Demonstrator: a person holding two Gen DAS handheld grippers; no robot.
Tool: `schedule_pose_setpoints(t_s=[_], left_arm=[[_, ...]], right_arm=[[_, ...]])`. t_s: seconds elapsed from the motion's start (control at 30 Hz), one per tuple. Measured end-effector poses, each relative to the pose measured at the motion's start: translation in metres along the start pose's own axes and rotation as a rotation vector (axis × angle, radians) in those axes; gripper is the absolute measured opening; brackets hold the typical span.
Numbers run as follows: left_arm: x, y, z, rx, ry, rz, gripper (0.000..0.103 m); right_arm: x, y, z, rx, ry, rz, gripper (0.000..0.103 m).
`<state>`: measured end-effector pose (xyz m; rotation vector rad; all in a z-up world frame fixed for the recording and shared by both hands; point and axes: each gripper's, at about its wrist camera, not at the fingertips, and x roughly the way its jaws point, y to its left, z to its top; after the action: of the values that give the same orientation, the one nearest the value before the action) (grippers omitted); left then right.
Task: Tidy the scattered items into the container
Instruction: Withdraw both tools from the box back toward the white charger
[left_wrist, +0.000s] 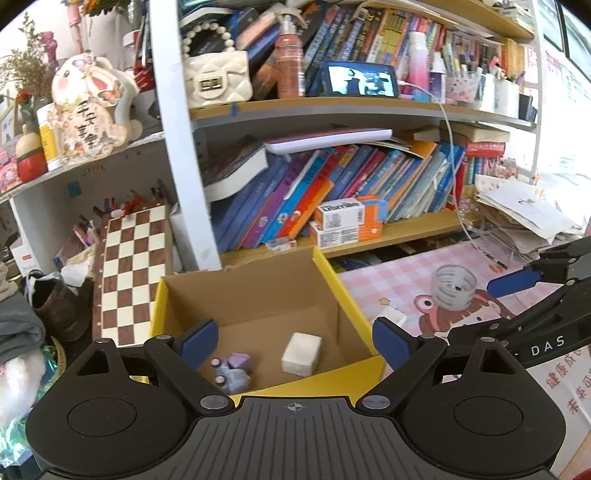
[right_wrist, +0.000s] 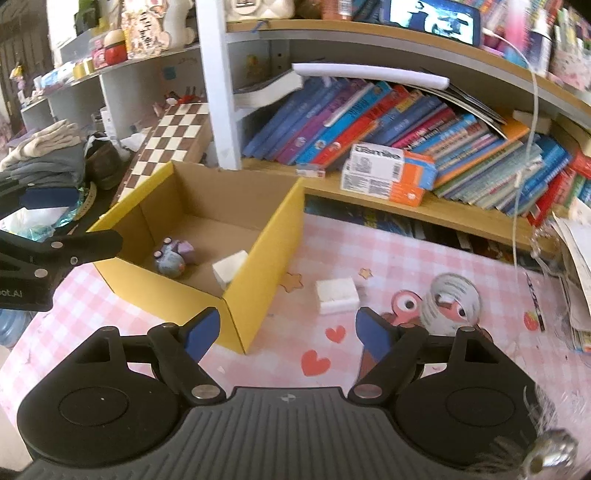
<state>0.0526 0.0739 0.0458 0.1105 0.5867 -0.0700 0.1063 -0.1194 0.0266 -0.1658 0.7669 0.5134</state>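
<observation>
On the pink checked mat in front of the bookshelf, going left to right. At about 10 o'clock in the right wrist view, a chessboard leans by the shelf post. Next, the yellow cardboard box stands open-topped on the mat, brown inside. Two things lie on its floor: a small purple toy toward the left wall, and a white block near the right wall, the two apart. The left gripper hangs over the box's near edge, blue fingers spread wide with nothing between them; toy and block sit below, at roughly 7 and 6 o'clock of its view. Right of the box, outside it, a second white block lies flat on the mat, close to the box's right wall but not touching. The right gripper is low over the mat, fingers apart and empty, with this block at 12 o'clock just beyond the tips. Farther right, at about 1 o'clock, a clear glass cup rests on the cartoon print, near the right finger. A pen lies at 3 o'clock by a stack of papers.
</observation>
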Motion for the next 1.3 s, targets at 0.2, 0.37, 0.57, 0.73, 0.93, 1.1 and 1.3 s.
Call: schedule_pose_setpoints(t_s=[0.2, 0.37, 0.57, 0.73, 0.93, 1.1, 1.3], left_arm=[[-0.001, -0.021, 0.002, 0.015, 0.005, -0.010, 0.093], [-0.001, -0.038, 0.004, 0.026, 0.011, -0.015, 0.093], [-0.001, -0.060, 0.007, 0.036, 0.017, -0.010, 0.093], [-0.001, -0.078, 0.012, 0.045, 0.014, -0.001, 0.093], [0.004, -0.097, 0.018, 0.056, 0.018, 0.005, 0.093], [0.012, -0.112, 0.021, 0.067, 0.031, 0.005, 0.093], [0.026, -0.126, 0.021, 0.065, 0.054, -0.006, 0.093]], right_arm=[[-0.009, -0.017, -0.013, 0.026, 0.002, -0.008, 0.080], [-0.017, -0.031, -0.022, 0.033, 0.001, -0.007, 0.080], [-0.026, -0.053, -0.029, 0.041, -0.009, -0.009, 0.081], [-0.033, -0.072, -0.035, 0.048, -0.016, -0.010, 0.081], [-0.037, -0.094, -0.039, 0.055, -0.020, -0.008, 0.082], [-0.034, -0.109, -0.043, 0.061, -0.009, -0.001, 0.082], [-0.028, -0.123, -0.048, 0.080, 0.004, -0.009, 0.082]])
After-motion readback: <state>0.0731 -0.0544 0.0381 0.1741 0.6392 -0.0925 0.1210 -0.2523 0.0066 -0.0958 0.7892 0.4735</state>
